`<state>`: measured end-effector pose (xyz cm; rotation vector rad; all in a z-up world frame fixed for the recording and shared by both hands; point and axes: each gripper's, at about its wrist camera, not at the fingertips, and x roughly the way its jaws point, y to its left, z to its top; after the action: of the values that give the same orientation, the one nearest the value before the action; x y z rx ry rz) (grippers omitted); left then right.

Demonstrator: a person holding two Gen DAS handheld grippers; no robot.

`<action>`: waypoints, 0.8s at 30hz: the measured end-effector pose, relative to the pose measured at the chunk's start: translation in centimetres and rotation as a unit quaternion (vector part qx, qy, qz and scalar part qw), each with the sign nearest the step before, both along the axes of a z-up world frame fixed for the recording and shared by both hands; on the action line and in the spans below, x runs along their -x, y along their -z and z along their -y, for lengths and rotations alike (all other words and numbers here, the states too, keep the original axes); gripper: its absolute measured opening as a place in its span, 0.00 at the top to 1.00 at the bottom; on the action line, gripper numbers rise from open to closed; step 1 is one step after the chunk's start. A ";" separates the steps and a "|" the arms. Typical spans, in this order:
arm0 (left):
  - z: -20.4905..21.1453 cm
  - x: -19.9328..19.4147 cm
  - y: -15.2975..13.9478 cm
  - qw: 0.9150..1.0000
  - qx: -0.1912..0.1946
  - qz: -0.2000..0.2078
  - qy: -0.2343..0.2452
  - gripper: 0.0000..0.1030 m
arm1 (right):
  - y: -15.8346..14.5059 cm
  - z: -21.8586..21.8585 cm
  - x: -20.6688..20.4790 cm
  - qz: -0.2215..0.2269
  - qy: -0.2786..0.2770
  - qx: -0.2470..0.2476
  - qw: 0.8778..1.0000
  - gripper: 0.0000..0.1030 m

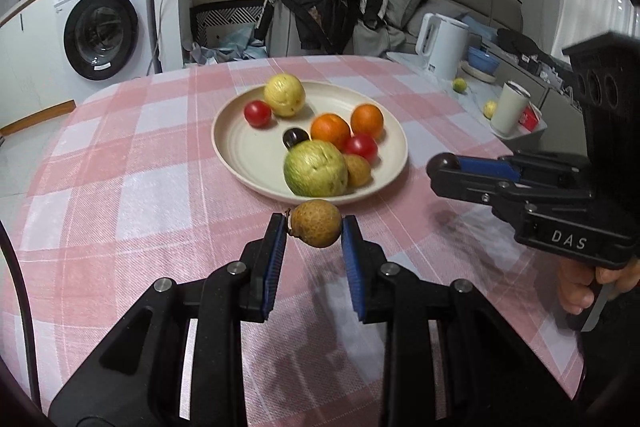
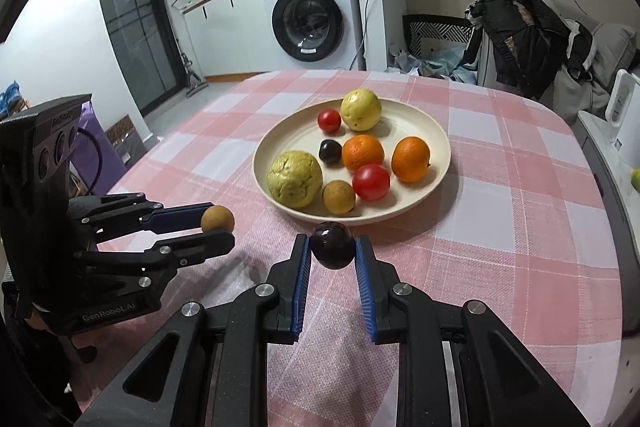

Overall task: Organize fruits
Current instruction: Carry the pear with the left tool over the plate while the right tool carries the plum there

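Left gripper [image 1: 314,229] clamped on a brown longan [image 1: 316,223], right gripper [image 2: 333,247] clamped on a dark plum [image 2: 333,245]; both held above the pink checked tabletop [image 1: 140,187], just short of the plate [image 1: 256,163]. Plate already loaded with 2 guavas, 2 oranges, 2 tomatoes, 1 plum, 1 longan. Step in hand, judged: carrying fruit to the plate. Next: forward over the rim, lower into a free gap, release.

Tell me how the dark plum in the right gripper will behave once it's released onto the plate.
The dark plum looks round and glossy, so it will probably roll on the plate until it meets another fruit. Its smooth skin may slip, since the right gripper pinches it only at its tips.
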<state>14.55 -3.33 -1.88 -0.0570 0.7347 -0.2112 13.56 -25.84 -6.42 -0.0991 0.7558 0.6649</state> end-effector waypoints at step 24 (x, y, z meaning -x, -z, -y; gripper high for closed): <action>-1.8 -5.2 -0.4 0.999 -0.004 0.008 -0.033 0.75 | -0.7 1.5 -2.8 0.004 0.054 -0.044 0.998 0.77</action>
<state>19.77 -1.54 -1.47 -0.0725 0.7162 -0.1461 16.36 -27.34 -5.74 0.0198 0.7169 0.5946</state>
